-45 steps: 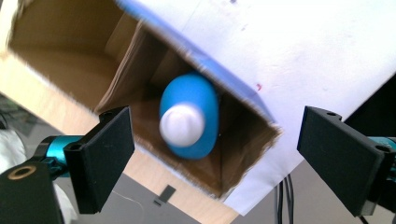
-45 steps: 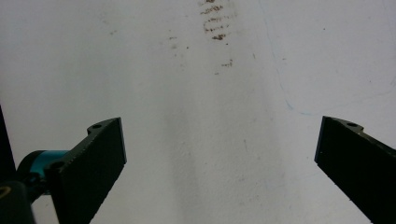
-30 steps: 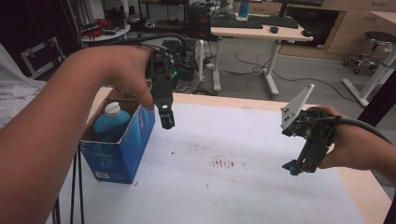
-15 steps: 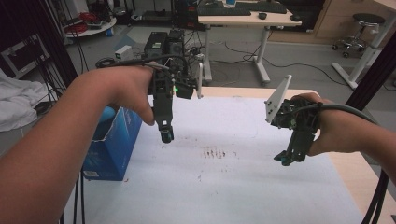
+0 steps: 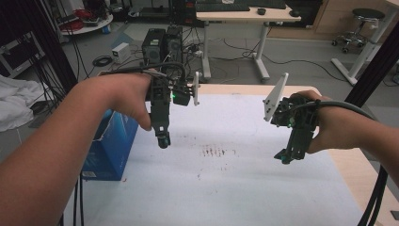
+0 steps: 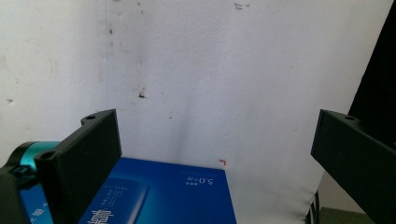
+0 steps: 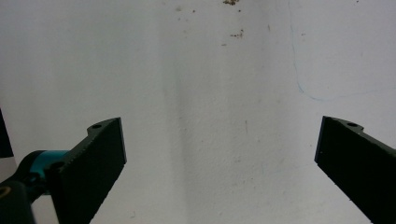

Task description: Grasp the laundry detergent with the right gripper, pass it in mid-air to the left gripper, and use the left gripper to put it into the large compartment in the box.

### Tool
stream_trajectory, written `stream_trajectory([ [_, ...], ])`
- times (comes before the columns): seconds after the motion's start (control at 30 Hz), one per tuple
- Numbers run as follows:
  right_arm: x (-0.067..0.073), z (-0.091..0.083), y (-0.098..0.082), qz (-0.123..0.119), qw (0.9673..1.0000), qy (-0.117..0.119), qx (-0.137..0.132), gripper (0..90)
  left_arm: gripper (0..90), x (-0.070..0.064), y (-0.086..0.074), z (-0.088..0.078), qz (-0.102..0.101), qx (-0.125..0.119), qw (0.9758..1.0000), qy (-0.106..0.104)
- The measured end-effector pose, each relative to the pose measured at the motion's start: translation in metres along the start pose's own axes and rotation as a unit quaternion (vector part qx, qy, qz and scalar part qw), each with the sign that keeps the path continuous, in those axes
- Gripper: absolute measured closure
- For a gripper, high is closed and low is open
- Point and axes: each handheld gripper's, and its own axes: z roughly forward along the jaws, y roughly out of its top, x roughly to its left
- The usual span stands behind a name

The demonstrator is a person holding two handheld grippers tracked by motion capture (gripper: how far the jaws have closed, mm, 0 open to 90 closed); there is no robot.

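In the high view the left gripper [image 5: 163,139] hangs above the white surface [image 5: 226,188], pointing down, just to the right of a blue box [image 5: 110,146] that stands at the surface's left edge. The person's left hand [image 5: 124,96] wraps its body from above, and a green light glows on the housing beside the grey plate. In the left gripper view its two black jaws stand far apart with nothing between them, so this gripper is open and empty; below and between them lies the printed top face of the blue box [image 6: 163,196], with white lettering on it, set against the stained white surface [image 6: 210,70]. The right gripper [image 5: 285,158] hovers over the right part of the surface, well apart from the left one and from the box, tilted with its tips down and slightly toward the middle; the right hand [image 5: 336,127] grips it from the side and a thick cable trails off toward the lower right. In the right gripper view its jaws are likewise spread wide and hold nothing, with bare white surface [image 7: 210,93] below them, marked by small brown specks and a thin blue line. A patch of dark smudges [image 5: 217,151] sits on the surface between the two grippers.
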Motion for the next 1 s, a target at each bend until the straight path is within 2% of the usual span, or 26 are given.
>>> stream_trajectory([
  [0.2, 0.0003, 0.0014, 0.0010, -0.003, 1.0000, -0.001, 0.001, 1.2, 1.6, 0.0001, -0.0009, -0.0023, -0.002, -0.009, 1.0000, -0.002],
  [0.6, -0.0014, 0.0058, 0.0039, -0.009, 1.0000, 0.001, 0.004, 1.2, 1.6, -0.0021, 0.0046, -0.0025, 0.004, -0.007, 1.0000, -0.002],
  [1.0, 0.0008, 0.0044, 0.0025, -0.005, 1.0000, -0.002, -0.001, 1.2, 1.6, -0.0028, 0.0074, -0.0060, 0.005, -0.008, 1.0000, 0.001],
])
